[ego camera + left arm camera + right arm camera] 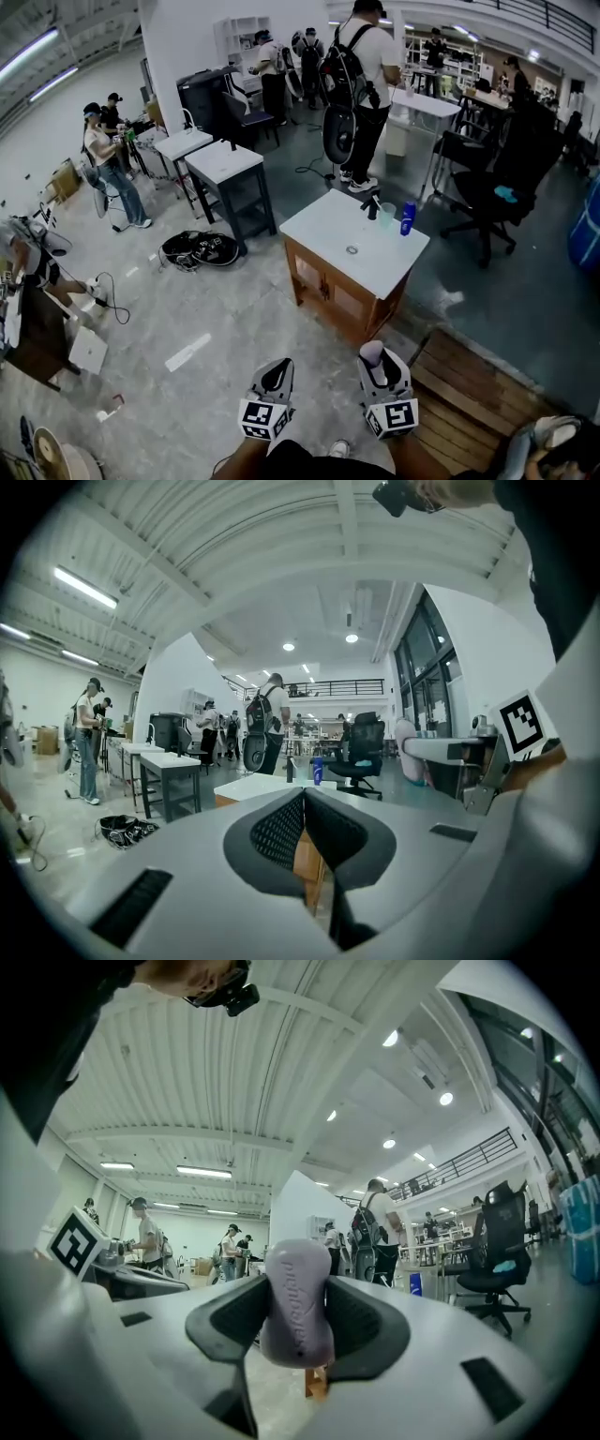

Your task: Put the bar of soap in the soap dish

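Soap (298, 1316) is sitting clamped between the right gripper's (378, 367) jaws, poking past the tips. Left gripper (303, 808), just beside it, is holding its jaws together on nothing. Vanity (323, 230) is standing ahead of both, well apart, with a bottle (407, 218) on its far side.

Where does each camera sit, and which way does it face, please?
Head view: on the person's head, looking steeply down at the sink cabinet; the left gripper and right gripper show at the bottom.
Left gripper view: on the left gripper, facing the sink cabinet along its shut, empty jaws.
Right gripper view: on the right gripper, facing forward along jaws shut on the bar of soap.
Shared: all three show the blue bottle.
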The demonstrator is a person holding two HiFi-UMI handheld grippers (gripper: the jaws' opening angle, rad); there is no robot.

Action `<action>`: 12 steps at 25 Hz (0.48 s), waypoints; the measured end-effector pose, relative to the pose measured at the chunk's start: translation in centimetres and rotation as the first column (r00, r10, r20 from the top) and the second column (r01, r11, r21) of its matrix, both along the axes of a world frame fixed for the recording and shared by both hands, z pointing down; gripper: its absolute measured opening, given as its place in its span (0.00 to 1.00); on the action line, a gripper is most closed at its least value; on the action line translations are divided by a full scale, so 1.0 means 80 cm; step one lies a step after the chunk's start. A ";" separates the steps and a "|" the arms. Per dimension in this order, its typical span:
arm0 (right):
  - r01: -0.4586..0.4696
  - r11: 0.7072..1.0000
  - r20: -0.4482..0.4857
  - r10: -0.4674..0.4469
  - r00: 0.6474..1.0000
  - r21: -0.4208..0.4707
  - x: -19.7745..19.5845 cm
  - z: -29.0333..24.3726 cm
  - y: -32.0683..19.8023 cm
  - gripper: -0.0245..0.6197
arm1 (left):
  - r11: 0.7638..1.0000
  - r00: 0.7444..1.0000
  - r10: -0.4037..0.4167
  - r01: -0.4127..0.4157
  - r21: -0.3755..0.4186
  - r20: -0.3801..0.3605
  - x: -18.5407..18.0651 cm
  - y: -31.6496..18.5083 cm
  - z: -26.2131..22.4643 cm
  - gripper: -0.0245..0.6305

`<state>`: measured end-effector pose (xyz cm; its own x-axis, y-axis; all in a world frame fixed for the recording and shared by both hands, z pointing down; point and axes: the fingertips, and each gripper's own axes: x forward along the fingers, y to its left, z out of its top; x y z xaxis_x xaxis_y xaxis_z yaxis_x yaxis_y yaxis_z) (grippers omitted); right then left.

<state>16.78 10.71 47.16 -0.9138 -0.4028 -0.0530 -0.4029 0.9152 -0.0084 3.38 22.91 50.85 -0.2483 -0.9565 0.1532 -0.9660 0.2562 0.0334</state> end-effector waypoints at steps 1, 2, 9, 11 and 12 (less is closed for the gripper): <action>-0.004 1.000 0.006 0.004 1.000 -0.002 -0.002 -0.003 -0.009 0.35 | 1.000 1.000 0.006 -0.006 0.001 0.000 -0.001 -0.008 -0.001 0.07; -0.006 1.000 0.009 0.006 1.000 -0.002 -0.006 -0.005 -0.017 0.35 | 1.000 1.000 0.010 -0.010 0.002 0.001 -0.002 -0.015 -0.003 0.07; -0.010 1.000 0.012 0.010 1.000 -0.010 -0.050 -0.001 -0.061 0.35 | 1.000 1.000 0.019 -0.019 0.013 -0.001 -0.049 -0.057 0.007 0.07; -0.020 0.999 0.035 0.021 0.999 -0.033 -0.069 -0.008 -0.077 0.35 | 0.999 0.999 0.039 -0.039 0.010 0.009 -0.069 -0.075 0.007 0.07; -0.026 0.999 0.045 0.028 0.999 -0.033 -0.080 -0.014 -0.086 0.35 | 0.999 0.999 0.052 -0.052 0.009 0.011 -0.079 -0.084 0.004 0.07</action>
<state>10.34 3.83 46.00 -0.8994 -0.4297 -0.0807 -0.4262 0.9028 -0.0573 -2.96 16.16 51.18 -0.1997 -0.9695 0.1423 -0.9784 0.2052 0.0248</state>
